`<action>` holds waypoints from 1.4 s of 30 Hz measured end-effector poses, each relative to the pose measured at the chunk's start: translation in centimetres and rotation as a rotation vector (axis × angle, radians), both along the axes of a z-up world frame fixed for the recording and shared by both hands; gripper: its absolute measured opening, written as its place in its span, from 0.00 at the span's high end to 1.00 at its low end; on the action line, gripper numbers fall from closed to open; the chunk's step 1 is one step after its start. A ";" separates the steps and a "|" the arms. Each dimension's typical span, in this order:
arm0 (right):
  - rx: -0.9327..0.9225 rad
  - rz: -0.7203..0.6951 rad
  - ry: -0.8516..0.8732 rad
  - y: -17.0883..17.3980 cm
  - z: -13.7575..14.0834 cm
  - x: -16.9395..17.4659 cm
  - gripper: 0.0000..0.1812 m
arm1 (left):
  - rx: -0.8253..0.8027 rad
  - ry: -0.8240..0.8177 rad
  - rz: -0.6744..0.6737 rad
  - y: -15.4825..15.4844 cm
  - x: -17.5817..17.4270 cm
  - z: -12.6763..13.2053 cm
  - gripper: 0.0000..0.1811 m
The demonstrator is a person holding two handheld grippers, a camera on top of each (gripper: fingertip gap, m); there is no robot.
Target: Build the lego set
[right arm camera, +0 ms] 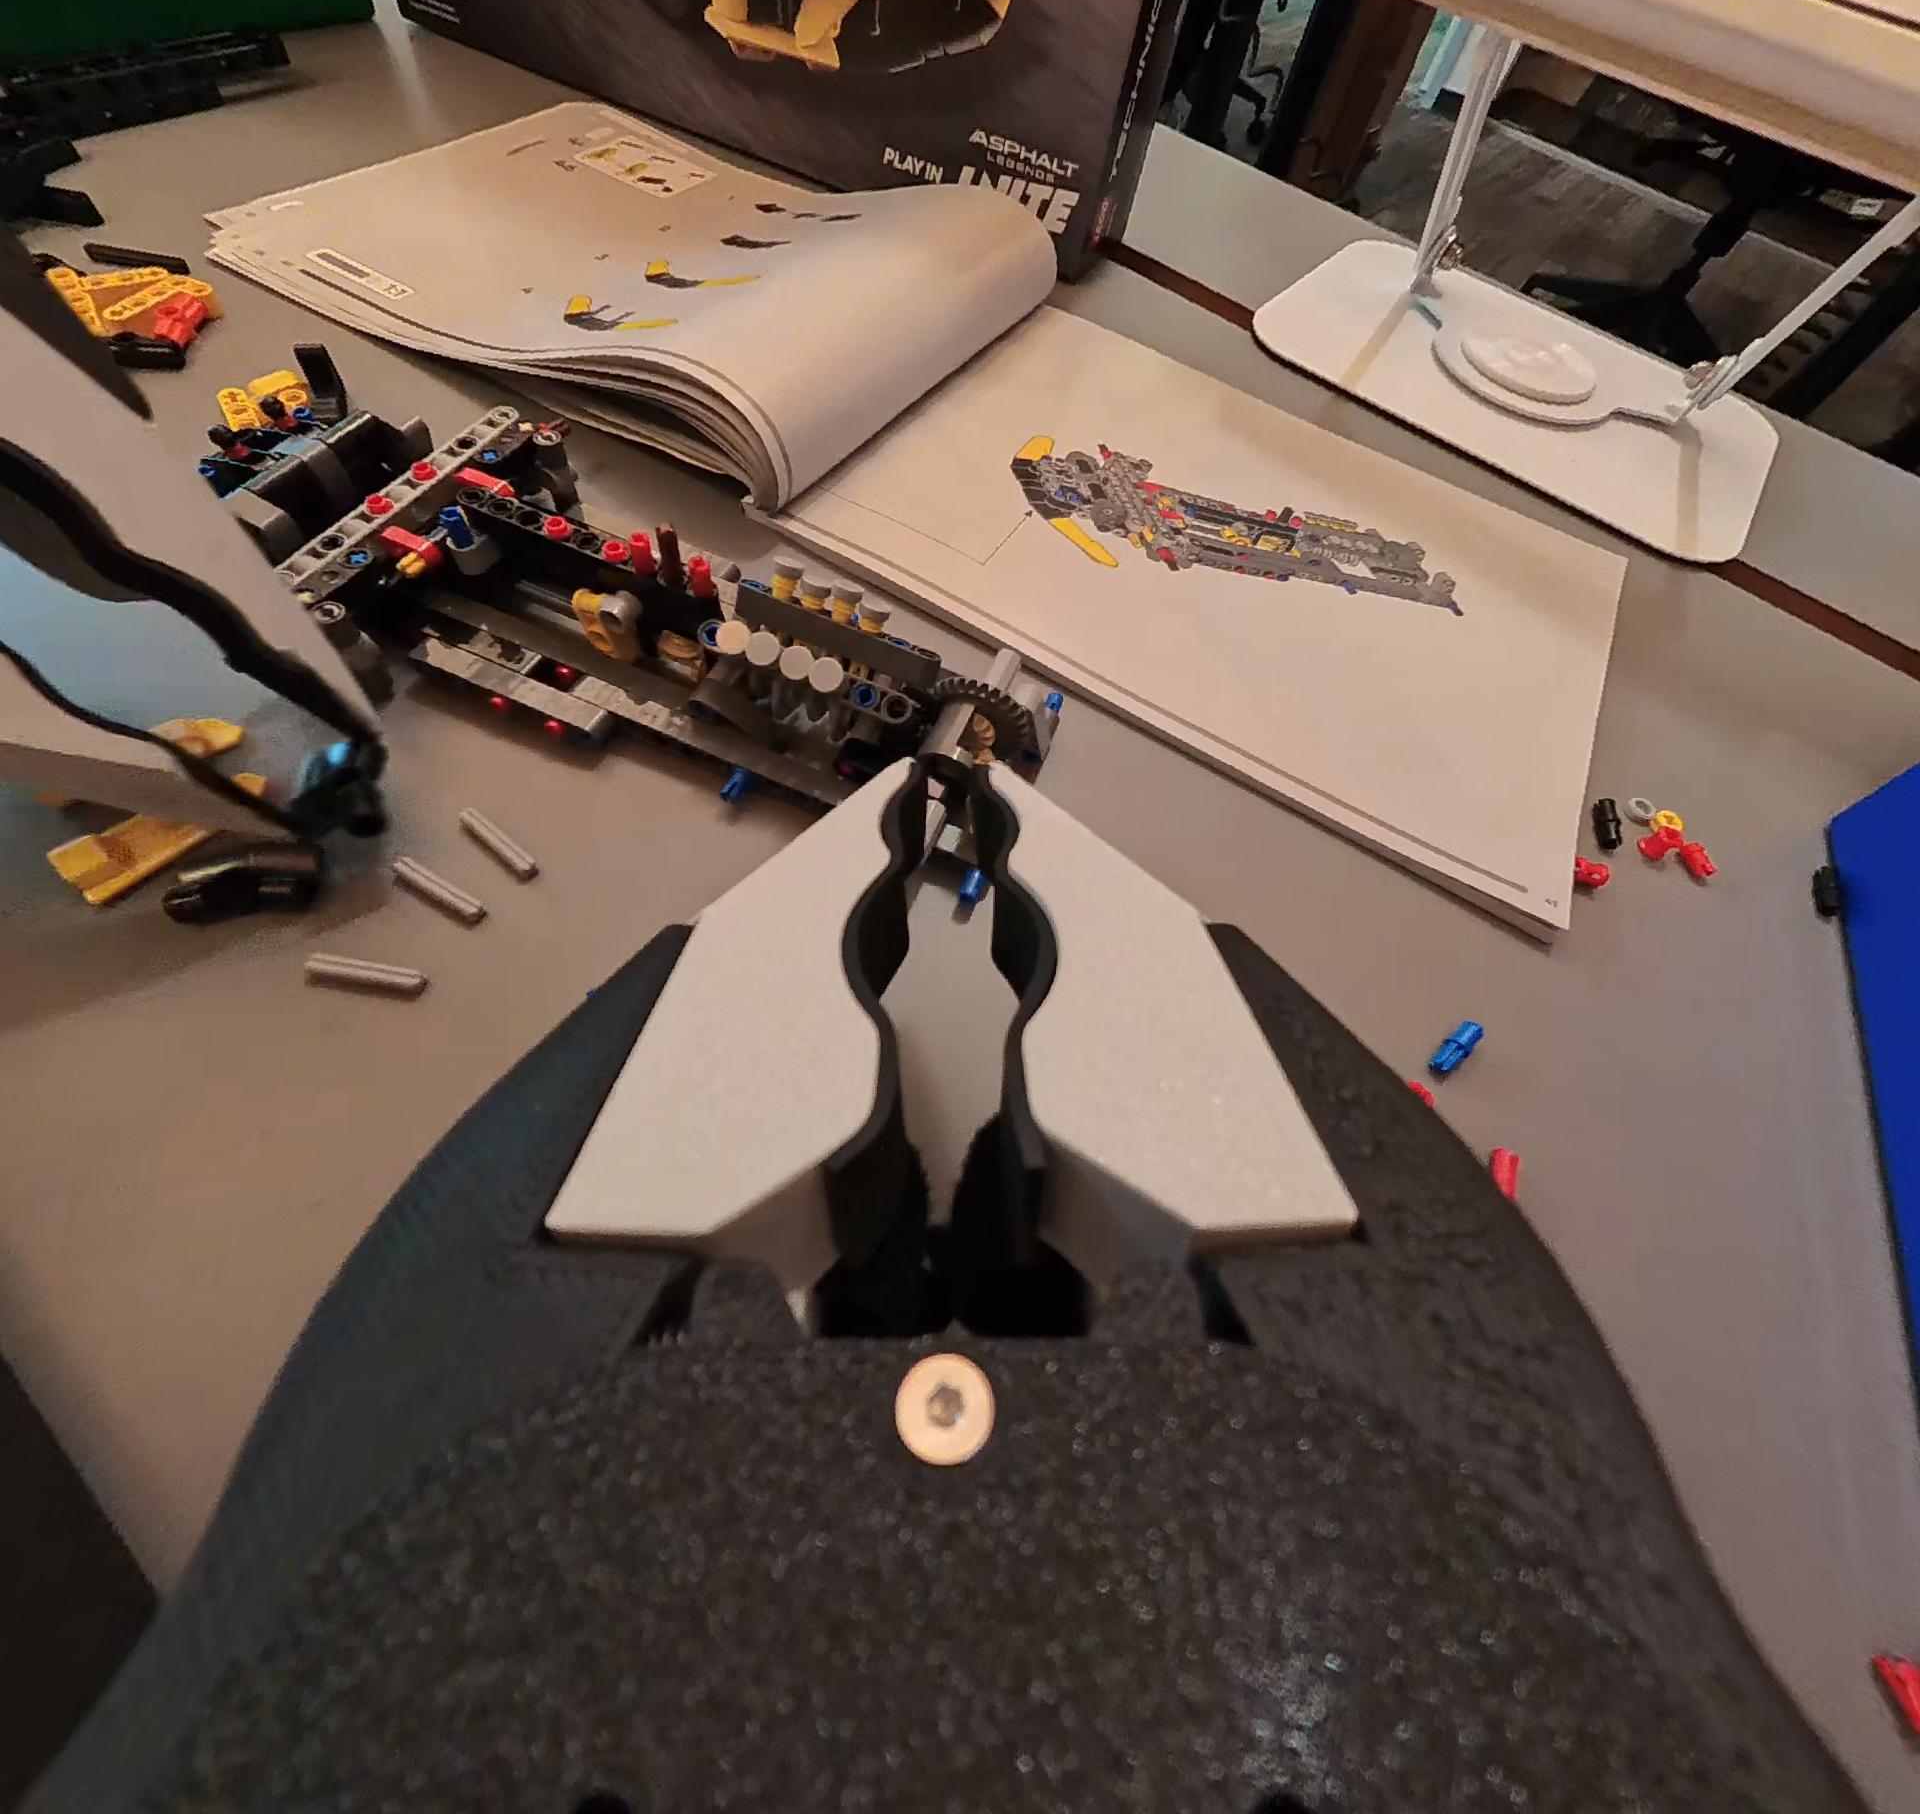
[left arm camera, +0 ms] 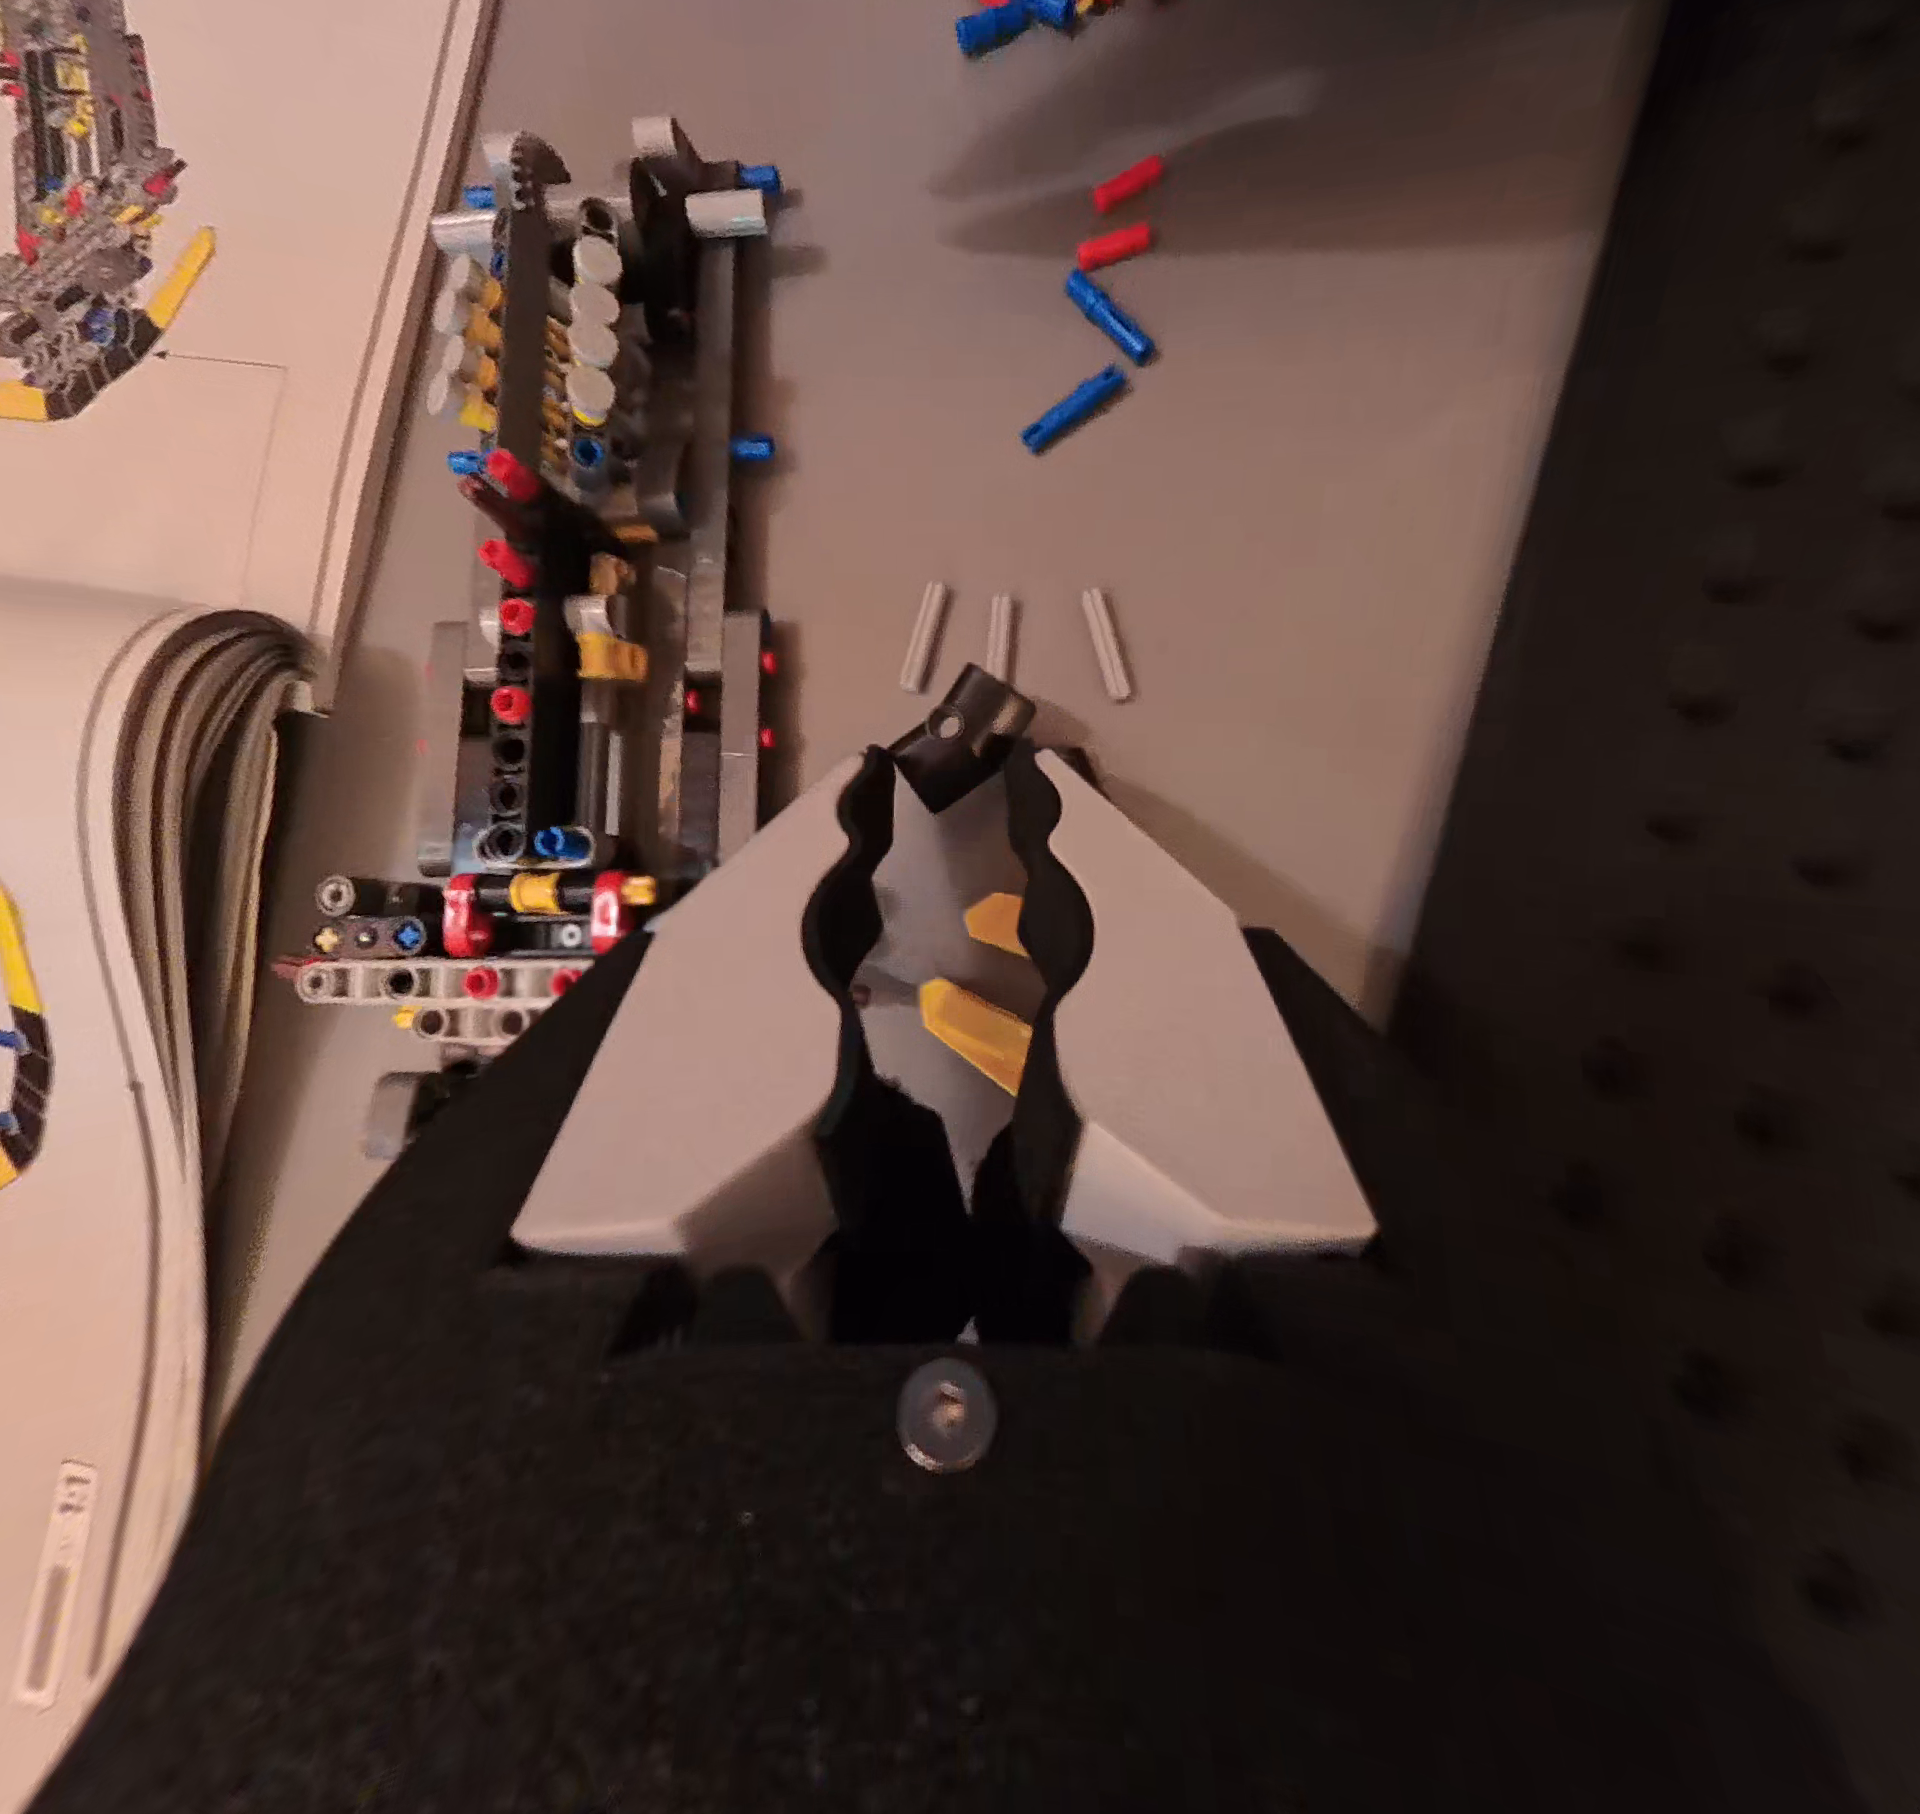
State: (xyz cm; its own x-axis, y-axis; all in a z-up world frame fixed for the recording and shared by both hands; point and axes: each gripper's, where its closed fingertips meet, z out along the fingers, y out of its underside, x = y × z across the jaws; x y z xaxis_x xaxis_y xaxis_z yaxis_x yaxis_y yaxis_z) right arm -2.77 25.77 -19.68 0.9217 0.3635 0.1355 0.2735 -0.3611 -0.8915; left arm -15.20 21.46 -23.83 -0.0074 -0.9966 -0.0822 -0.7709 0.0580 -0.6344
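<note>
The long grey-and-black lego chassis, studded with red and blue pins, is lying on the counter beside the open manual. The left gripper is pinching a small black connector; the right gripper is closing on the chassis's rear axle. Only the right wrist view is showing the set's box.

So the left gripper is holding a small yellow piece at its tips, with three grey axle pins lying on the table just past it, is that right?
Not quite. The piece pinched at the tips of the left gripper is black, not yellow: a small black connector, as the left wrist view shows. The three grey axle pins do lie on the table just beyond it.
</note>
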 end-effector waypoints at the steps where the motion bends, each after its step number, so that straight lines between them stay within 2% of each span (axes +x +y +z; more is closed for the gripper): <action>1: -0.001 0.002 0.003 0.0 0.0 0.0 0.96 | 0.004 0.011 0.008 0.3 0.1 -0.1 0.89; 8: -0.009 0.023 0.022 -0.1 0.0 -0.4 0.96 | -0.040 0.085 0.112 0.6 0.0 -1.2 0.89; 15: -0.020 0.027 0.041 -0.1 -0.2 -0.4 0.96 | -0.013 0.074 0.125 0.2 -0.1 -1.0 0.88; 22: -0.026 0.019 0.035 0.0 -0.3 -0.2 0.96 | -0.135 -0.127 0.214 0.2 -1.3 2.4 0.82; 24: -0.029 0.017 0.034 0.0 -0.4 -0.2 0.96 | -0.158 -0.209 0.258 1.0 -3.4 4.1 0.82; 27: -0.034 0.016 0.030 0.0 -0.5 -0.2 0.96 | -0.076 -0.276 0.419 4.6 -9.4 6.0 0.84; 31: -0.039 0.012 0.023 0.2 -0.6 -0.1 0.96 | 0.057 -0.258 0.636 8.4 -19.3 7.2 0.84; 34: -0.043 0.007 0.018 0.4 -0.8 0.0 0.96 | 0.043 -0.269 0.745 9.0 -23.9 7.4 0.84; 37: -0.049 -0.003 0.011 0.6 -0.9 0.2 0.96 | 0.020 -0.242 0.778 8.4 -25.7 6.1 0.85; 42: -0.055 -0.028 0.020 0.7 -1.1 0.8 0.96 | -0.009 -0.201 0.705 6.6 -25.1 4.2 0.86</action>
State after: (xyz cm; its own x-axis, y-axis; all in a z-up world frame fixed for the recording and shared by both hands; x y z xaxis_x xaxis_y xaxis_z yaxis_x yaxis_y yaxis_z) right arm -1.94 26.48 -20.77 0.9338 0.3443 0.0978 0.2453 -0.4166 -0.8754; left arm -40.26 28.07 -19.62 0.6504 -0.7595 -0.0062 -0.4920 -0.4150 -0.7653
